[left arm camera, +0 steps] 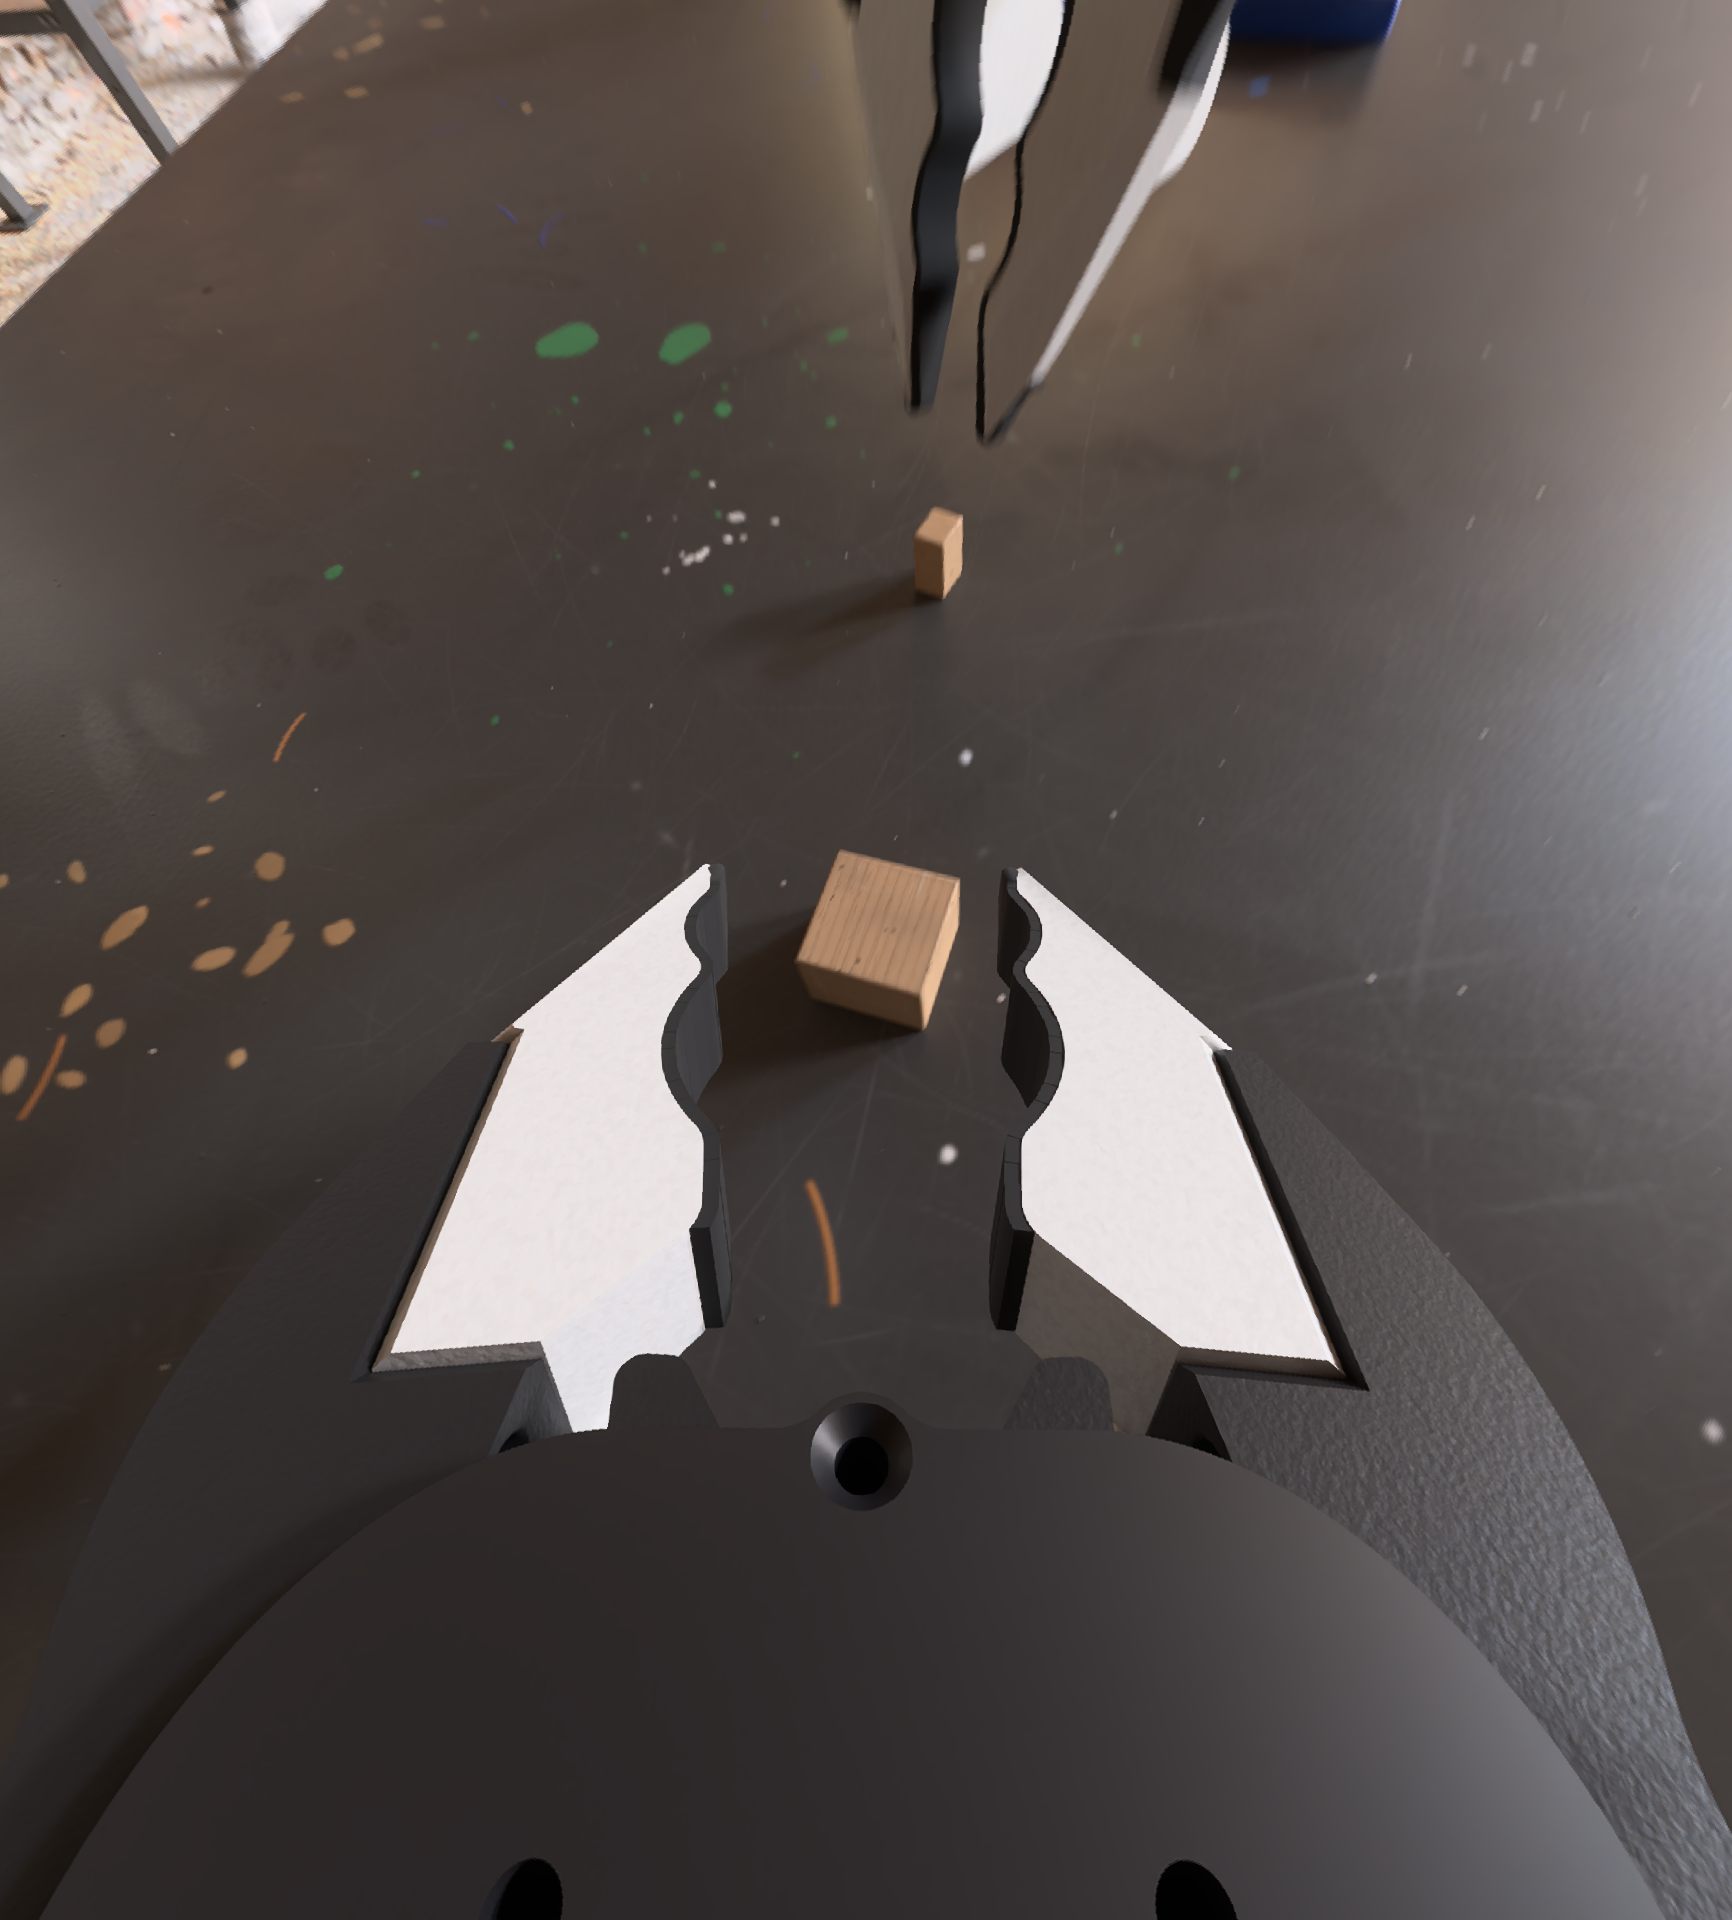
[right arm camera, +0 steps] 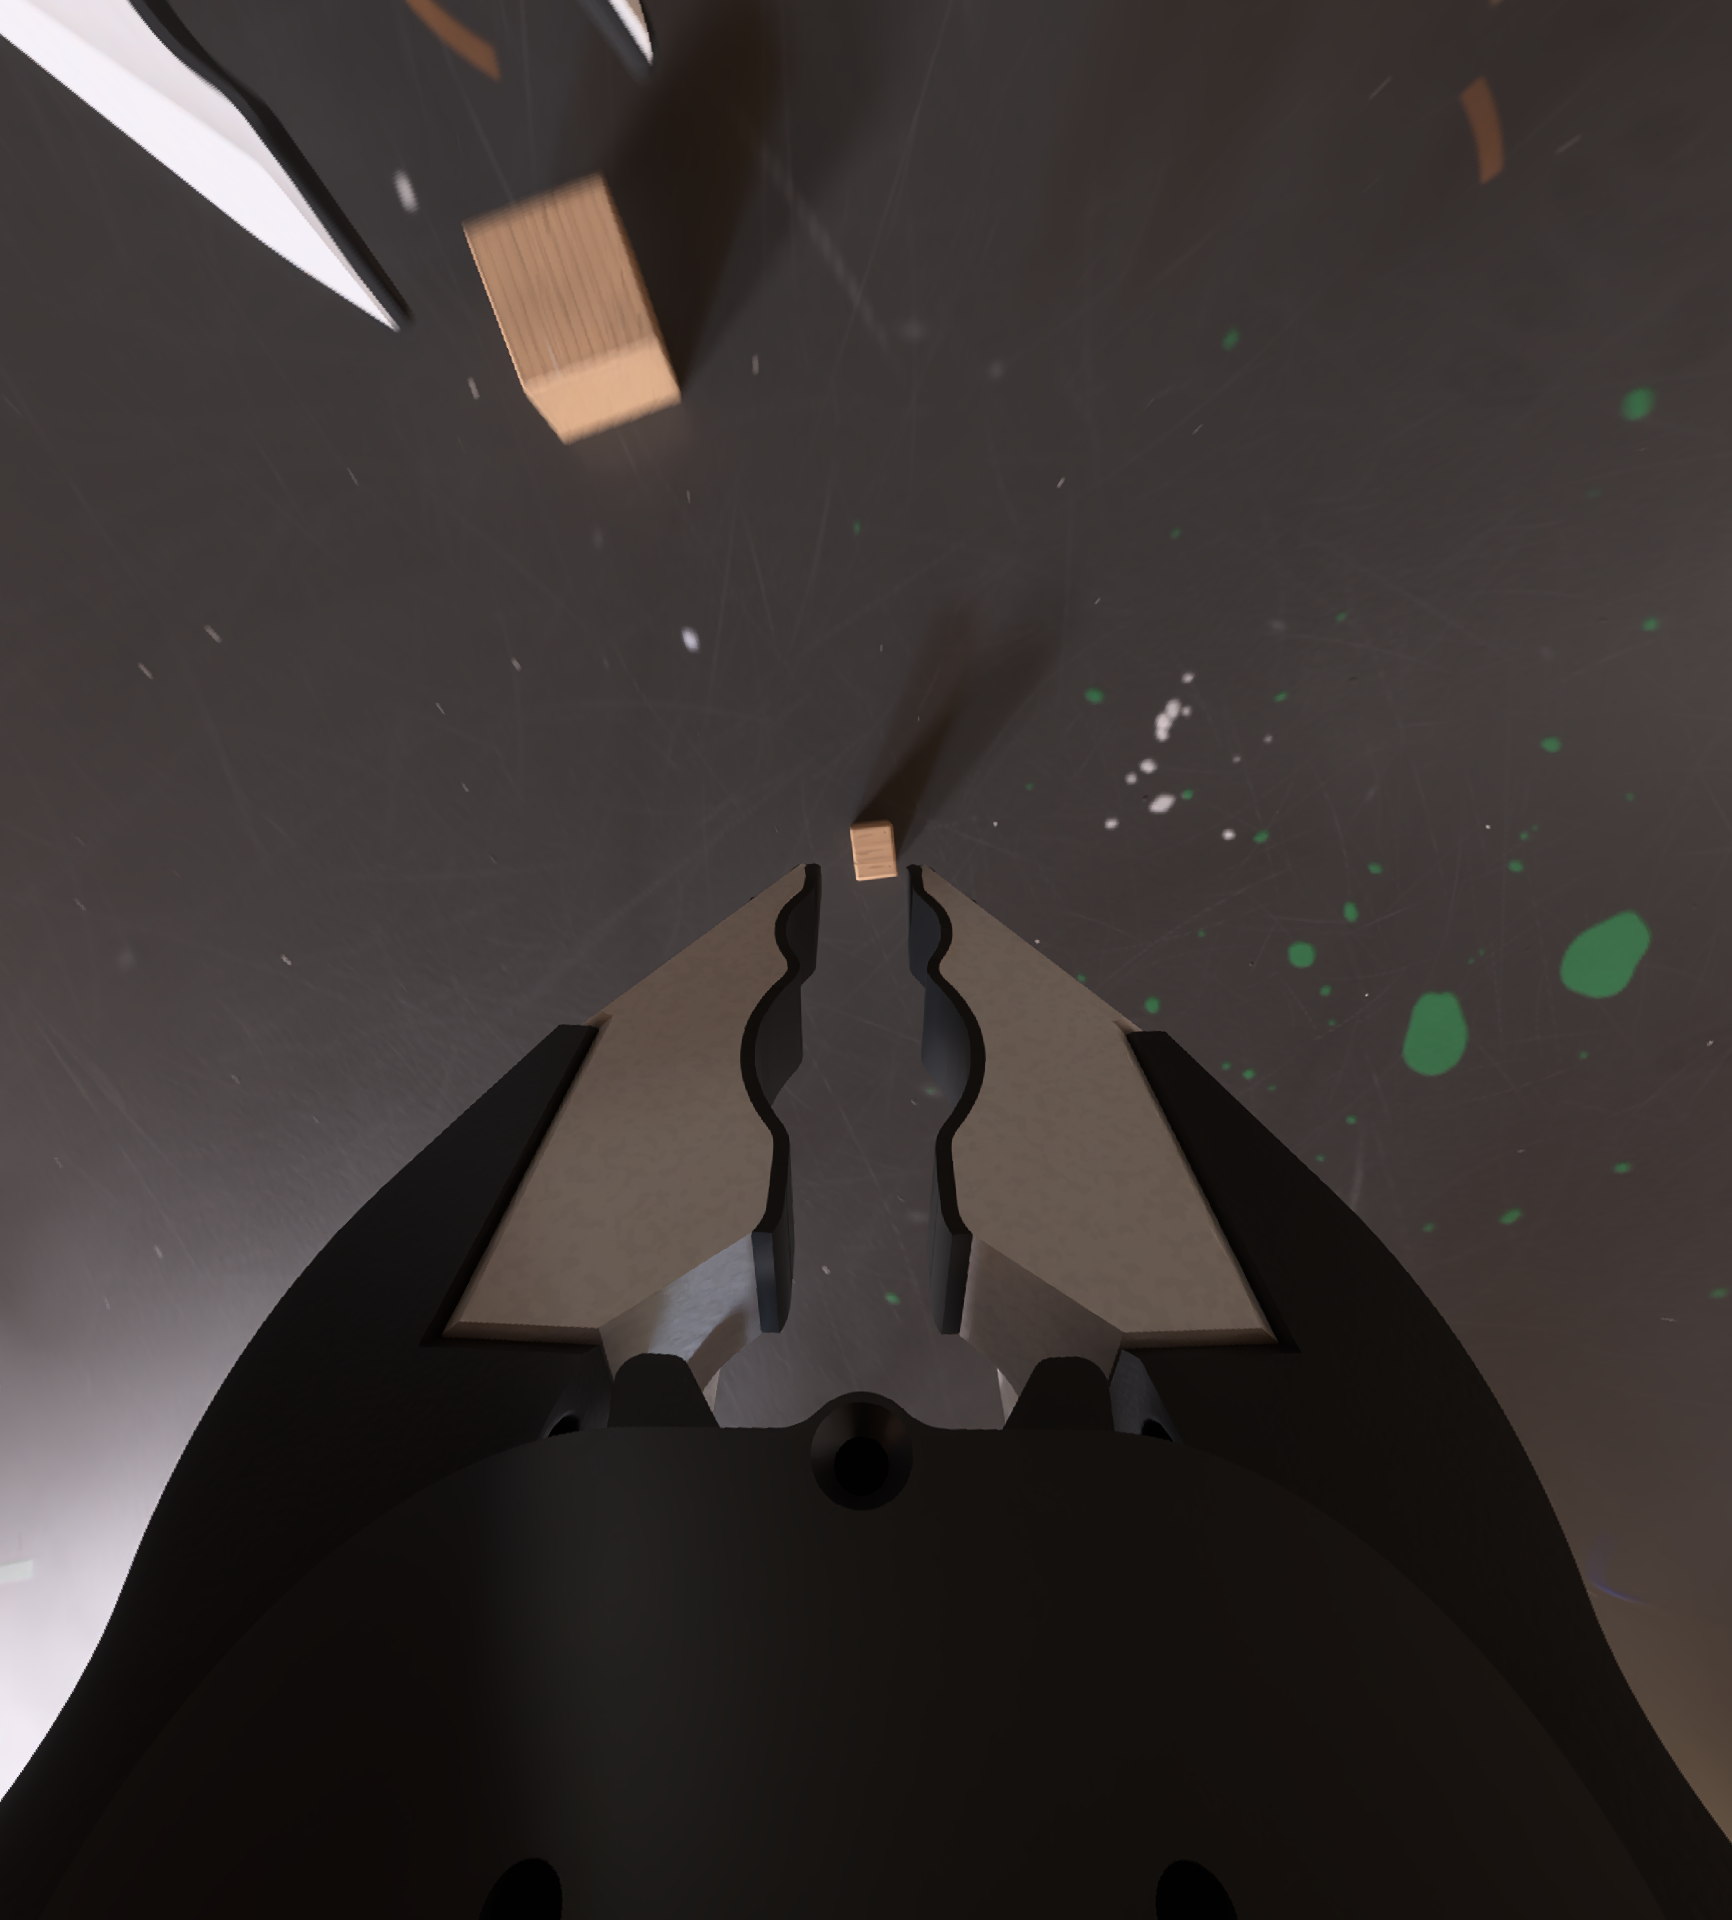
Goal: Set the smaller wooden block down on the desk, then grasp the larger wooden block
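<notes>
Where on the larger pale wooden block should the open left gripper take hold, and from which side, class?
Grip the larger pale wooden block across its two opposite upright side faces, coming down from above. It rests flat on the dark paint-speckled desk, slightly turned, between the fingertips of the open left gripper, so turning the gripper a little would probably seat the pads flat.

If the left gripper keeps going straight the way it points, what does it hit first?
Most likely the larger wooden block: it sits on the desk between the open jaws of the left gripper. The smaller block lies farther on.
</notes>
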`<state>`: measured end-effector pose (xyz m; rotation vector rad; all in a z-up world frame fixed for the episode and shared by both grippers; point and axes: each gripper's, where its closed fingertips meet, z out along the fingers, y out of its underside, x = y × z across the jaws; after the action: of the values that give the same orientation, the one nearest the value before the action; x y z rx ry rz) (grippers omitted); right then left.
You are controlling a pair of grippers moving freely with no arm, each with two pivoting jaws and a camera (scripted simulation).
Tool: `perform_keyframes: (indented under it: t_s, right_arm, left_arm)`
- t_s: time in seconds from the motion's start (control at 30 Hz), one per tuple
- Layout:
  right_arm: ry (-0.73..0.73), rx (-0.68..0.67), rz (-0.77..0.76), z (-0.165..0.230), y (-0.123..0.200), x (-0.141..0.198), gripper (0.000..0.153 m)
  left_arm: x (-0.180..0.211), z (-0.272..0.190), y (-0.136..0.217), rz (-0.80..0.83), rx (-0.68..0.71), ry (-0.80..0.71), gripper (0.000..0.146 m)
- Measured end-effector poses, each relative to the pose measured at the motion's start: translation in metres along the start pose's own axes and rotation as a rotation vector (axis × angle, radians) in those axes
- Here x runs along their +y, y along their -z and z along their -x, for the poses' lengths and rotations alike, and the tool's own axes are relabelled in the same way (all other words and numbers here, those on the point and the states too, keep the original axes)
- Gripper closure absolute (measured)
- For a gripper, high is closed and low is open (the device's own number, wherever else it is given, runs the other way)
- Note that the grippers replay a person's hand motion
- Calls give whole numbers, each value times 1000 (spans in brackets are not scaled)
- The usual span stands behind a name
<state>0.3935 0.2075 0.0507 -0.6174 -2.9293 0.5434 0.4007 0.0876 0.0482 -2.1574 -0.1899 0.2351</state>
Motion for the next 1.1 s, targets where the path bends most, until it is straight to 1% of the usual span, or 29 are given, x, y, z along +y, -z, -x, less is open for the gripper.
perform_keyframes:
  t_s: [0.07,0.13,0.2,0.33,0.4,0.47,0.5,0.57,0.7,0.83,0.93,1.0,1.1]
  right_arm:
    - [-58,11,-151,1,9,-3,139]
    - [-99,25,-302,2,16,-5,140]
    - [-131,20,-430,3,20,-5,140]
    - [-177,1,-640,4,29,-8,137]
    - [-193,25,-736,0,33,-10,134]
    - [-206,55,-805,-4,35,-13,130]
    - [-207,63,-828,-5,35,-14,130]
    - [-209,72,-851,-7,32,-15,129]
    - [-222,108,-824,-9,22,-12,128]
    - [-215,158,-849,-10,25,-13,129]
    - [-210,194,-842,-12,24,-13,129]
    - [-232,204,-818,-15,22,-11,130]
    - [-256,239,-836,-19,23,-12,130]
  left_arm:
    - [7,3,-2,55,18,-44,93]
    - [12,3,-4,108,69,-58,94]
    - [13,3,-6,126,109,-73,96]
    - [24,0,-15,210,201,-77,97]
    - [28,-4,-19,238,248,-84,98]
    - [28,-6,-21,241,279,-100,102]
    - [27,-6,-22,244,287,-117,105]
    - [26,-7,-23,251,312,-141,115]
    - [23,-5,-28,261,352,-178,115]
    - [19,-3,-35,253,375,-199,115]
    - [16,-5,-39,202,388,-195,115]
    - [14,-6,-40,163,390,-182,115]
    - [13,-6,-40,140,395,-177,115]
